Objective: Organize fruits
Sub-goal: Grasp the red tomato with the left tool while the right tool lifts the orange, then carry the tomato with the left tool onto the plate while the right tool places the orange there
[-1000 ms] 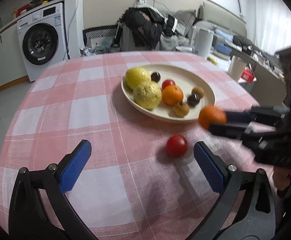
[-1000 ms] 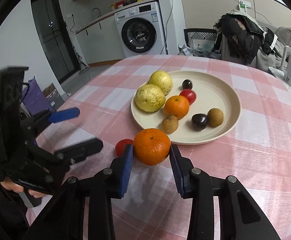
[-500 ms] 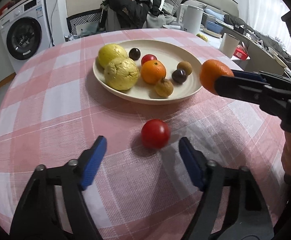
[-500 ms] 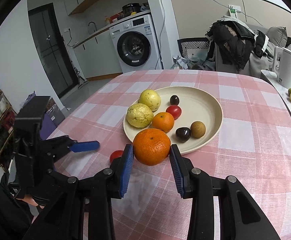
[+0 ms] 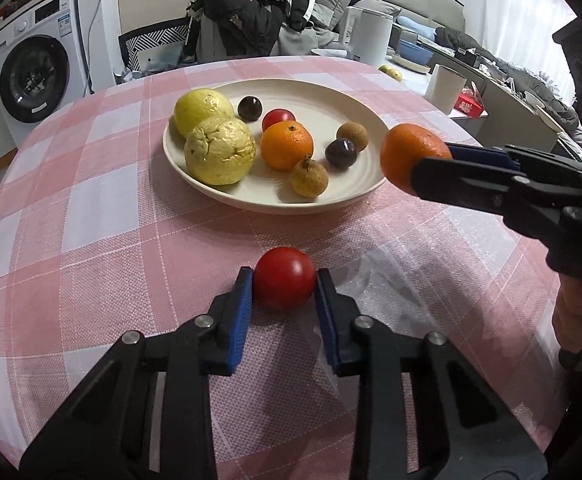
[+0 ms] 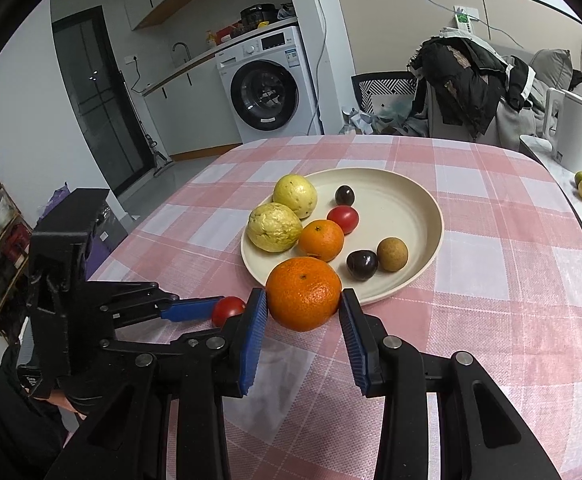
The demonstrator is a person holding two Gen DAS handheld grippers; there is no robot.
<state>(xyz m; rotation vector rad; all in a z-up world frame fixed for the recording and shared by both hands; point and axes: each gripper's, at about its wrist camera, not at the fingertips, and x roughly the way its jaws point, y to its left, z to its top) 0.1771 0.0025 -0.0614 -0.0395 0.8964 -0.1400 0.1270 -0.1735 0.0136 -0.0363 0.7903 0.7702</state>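
Note:
My left gripper point(image 5: 285, 286) is shut on a red tomato point(image 5: 285, 278) that rests on the pink checked tablecloth in front of the cream plate point(image 5: 331, 92). It also shows in the right wrist view point(image 6: 229, 309). My right gripper point(image 6: 303, 308) is shut on an orange mandarin point(image 6: 303, 293) and holds it in the air at the plate's near rim point(image 6: 431, 216); the mandarin shows at the right in the left wrist view point(image 5: 409, 156). The plate holds two yellow fruits, another mandarin point(image 5: 287, 145), a small tomato and several small dark and brown fruits.
The round table's edge point(image 6: 571, 216) curves close on the right. A white kettle point(image 5: 369, 36) and a paper cup point(image 5: 445, 86) stand on a side table beyond it. A washing machine point(image 6: 269, 88) and a chair piled with clothes point(image 6: 463, 76) stand behind.
My left gripper has moved forward and shut on the red tomato. My right gripper has risen a little with the mandarin, staying near the plate's rim.

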